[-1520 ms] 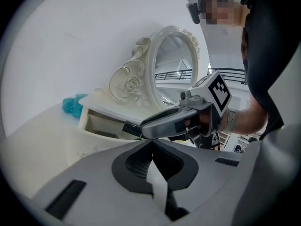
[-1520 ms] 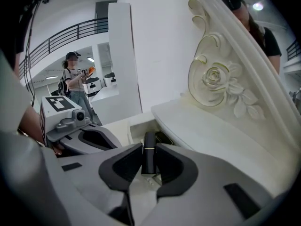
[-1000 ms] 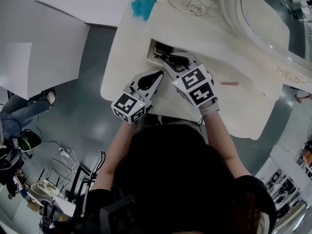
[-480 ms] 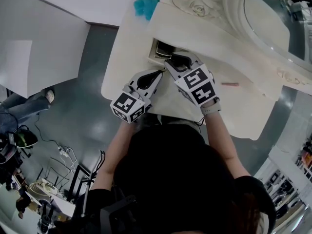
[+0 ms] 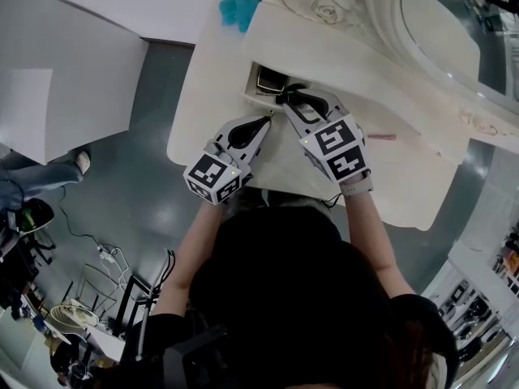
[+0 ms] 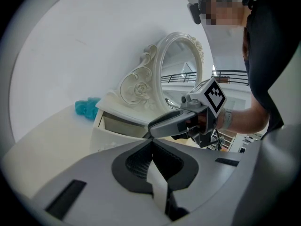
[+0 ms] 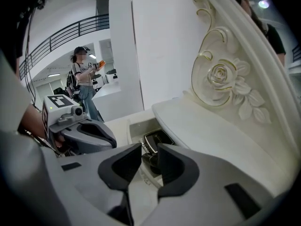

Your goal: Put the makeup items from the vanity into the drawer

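Right claw (image 5: 285, 96) now sits slightly back from the drawer (image 5: 253, 87), jaws just opening, narrowly apart and empty, left claw (image 5: 265, 121) shut, while the pink stick (image 5: 381, 138) lies crosswise on the bench (image 5: 405, 186), right of the right claw.

The person wears a black top (image 5: 276, 274) with short sleeves (the right sleeve ends above the elbow). A pale band (image 5: 354, 186) circles the right wrist. The left tool (image 5: 261, 125) and the right tool (image 5: 285, 97) share one build. Each has a smooth light-grey shell that tapers toward the jaws, with black ribbed pads (image 7: 120, 166) set in dark, rounded recesses. Each carries a white cube printed with black square markers: the left cube (image 5: 215, 177) and the right cube (image 5: 339, 148). Dark rectangular slots (image 6: 66, 199) mark the shells' upper faces in both gripper views.
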{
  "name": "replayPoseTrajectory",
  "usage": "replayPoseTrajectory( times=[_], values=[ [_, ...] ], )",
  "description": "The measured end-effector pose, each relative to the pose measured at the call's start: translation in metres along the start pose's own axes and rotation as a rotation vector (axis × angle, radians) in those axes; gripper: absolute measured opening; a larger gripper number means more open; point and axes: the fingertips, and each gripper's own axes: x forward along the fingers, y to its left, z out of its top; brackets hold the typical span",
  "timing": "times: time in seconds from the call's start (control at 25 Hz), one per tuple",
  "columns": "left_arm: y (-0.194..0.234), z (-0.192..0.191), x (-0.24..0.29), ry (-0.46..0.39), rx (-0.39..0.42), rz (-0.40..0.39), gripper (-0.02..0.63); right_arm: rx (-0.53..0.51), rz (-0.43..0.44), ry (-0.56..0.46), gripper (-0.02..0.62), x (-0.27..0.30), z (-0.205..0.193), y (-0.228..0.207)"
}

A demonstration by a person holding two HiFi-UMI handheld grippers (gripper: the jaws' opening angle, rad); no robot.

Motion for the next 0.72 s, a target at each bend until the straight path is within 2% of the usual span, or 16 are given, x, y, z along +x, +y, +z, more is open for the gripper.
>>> replayPoseTrajectory(
  times=[0.2,0.52,0.72],
  values=[
    [-0.003,-0.001,0.001,0.004,0.004,-0.007,0.012,0.016,0.000,0.017,0.114,-0.001,-0.011,0.000],
    [-0.011,-0.001,0.004,0.014,0.016,-0.022,0.012,0.016,0.018,-0.021,0.110,-0.008,-0.011,0.009],
    [-0.021,-0.003,0.011,0.032,0.035,-0.050,0.012,0.041,0.022,-0.061,0.046,-0.019,-0.018,0.012]
  ],
)
